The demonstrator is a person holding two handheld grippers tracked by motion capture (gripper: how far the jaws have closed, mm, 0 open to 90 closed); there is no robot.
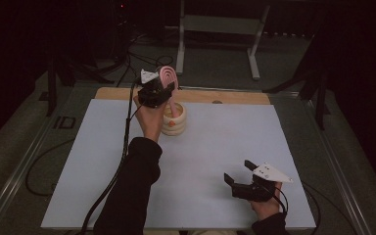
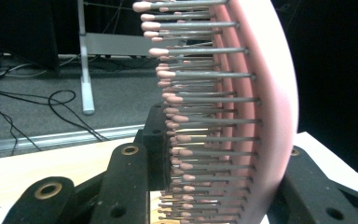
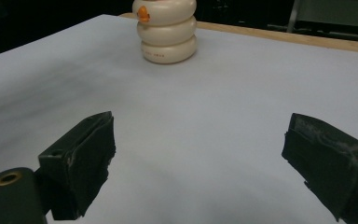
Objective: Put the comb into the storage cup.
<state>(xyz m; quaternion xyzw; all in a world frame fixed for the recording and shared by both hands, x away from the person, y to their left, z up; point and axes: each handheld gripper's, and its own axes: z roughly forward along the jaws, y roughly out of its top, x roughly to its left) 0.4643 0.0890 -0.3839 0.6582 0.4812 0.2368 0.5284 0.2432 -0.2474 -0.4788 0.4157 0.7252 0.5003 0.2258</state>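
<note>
Left tool clamps pink hairbrush, handle down in cream holder.

The oval plastic hairbrush is pink with grey pins tipped pink. The ribbed ceramic holder is cream with an orange mark. The flat surface is pale blue-white, edged in tan wood.

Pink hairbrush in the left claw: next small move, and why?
Probably lower it a little further. The left claw is shut on the pink hairbrush with metal bristles, head up, its handle already dipping into the cream ribbed holder with an orange mark. The right claw rests open on the white table sheet, well apart.
</note>
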